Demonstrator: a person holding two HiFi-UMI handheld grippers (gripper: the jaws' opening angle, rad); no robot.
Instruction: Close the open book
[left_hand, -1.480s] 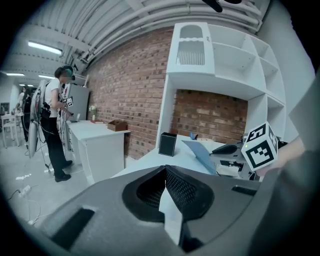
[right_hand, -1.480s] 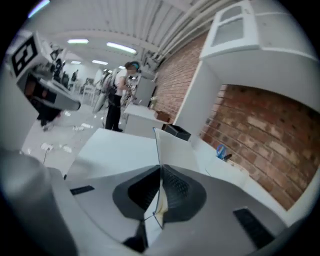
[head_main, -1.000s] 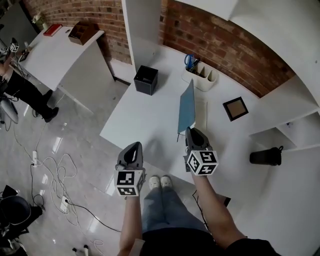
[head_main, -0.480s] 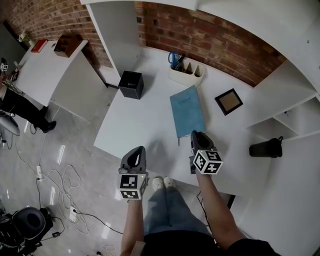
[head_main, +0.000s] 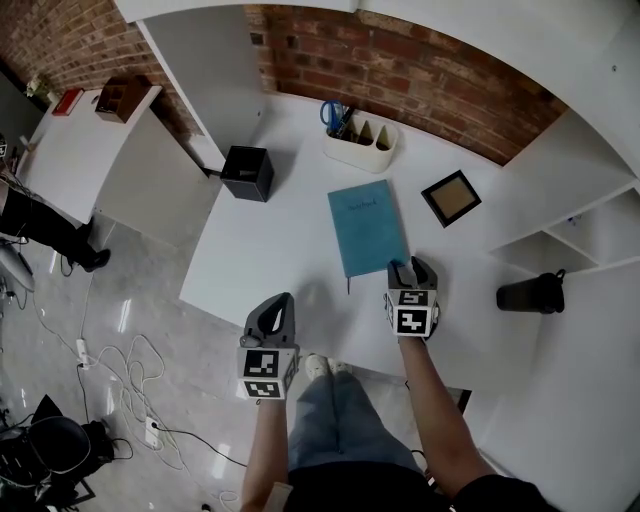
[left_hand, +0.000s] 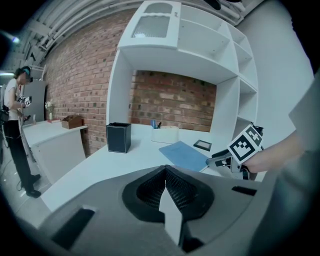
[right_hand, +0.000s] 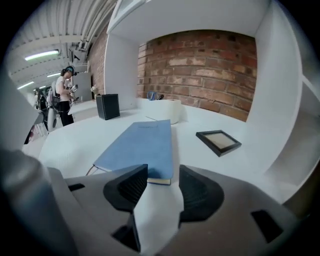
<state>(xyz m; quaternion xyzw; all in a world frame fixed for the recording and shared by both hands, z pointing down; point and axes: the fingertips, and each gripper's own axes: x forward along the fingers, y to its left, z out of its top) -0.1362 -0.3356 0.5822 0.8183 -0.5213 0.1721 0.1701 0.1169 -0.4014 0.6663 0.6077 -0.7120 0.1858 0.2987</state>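
1. Blue book (head_main: 367, 227): closed, lying flat on the white desk (head_main: 270, 250), centre of the head view, cover up, a thin ribbon trailing from its near edge. A second ago its cover stood on edge; half a second ago it was already down.
2. Right gripper (head_main: 412, 266): at the book's near right corner, lower centre-right of frame. Its jaws are apart and opening; the book's corner shows just past the gap, and neither pad presses on it. A second ago it sat at the foot of the raised cover.
3. Left gripper (head_main: 279, 299): lower centre-left, over the desk's near edge, well apart from the book. Its jaws are together with nothing between them.
4. Black box (head_main: 247, 173): upper left of the book.
5. White pen holder (head_main: 362, 143): above the book, blue scissors in it.
6. Picture frame (head_main: 451, 198): flat, right of the book.
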